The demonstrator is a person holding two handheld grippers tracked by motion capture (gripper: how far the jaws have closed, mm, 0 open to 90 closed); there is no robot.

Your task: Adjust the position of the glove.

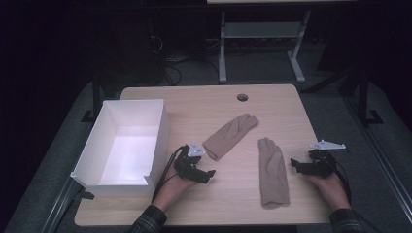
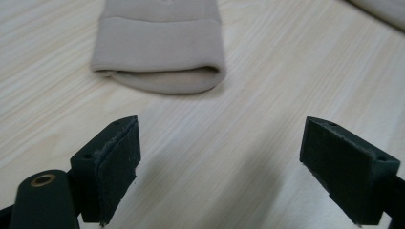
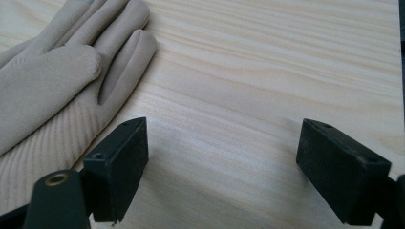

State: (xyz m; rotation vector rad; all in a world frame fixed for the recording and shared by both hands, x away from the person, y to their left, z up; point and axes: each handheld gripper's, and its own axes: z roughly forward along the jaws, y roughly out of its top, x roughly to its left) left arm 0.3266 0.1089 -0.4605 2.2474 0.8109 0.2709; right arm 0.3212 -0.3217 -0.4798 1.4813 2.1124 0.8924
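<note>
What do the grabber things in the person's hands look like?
Both are black. The left gripper and right gripper each have two blocky jaws with flat dark pads, a brass-coloured ring near the base, a grey three-cornered plate on top and a black cable. The sleeves look dark plaid.

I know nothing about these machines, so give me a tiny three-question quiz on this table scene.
1. True or false: the left tool grips a glove.
2. How many beige gloves lie on the table?
3. The white box sits nearest which tool: A left, B right?

Key:
1. False; its jaws stand open, short of the slanted glove.
2. Two; the other glove lies near the right tool.
3. A.
</note>
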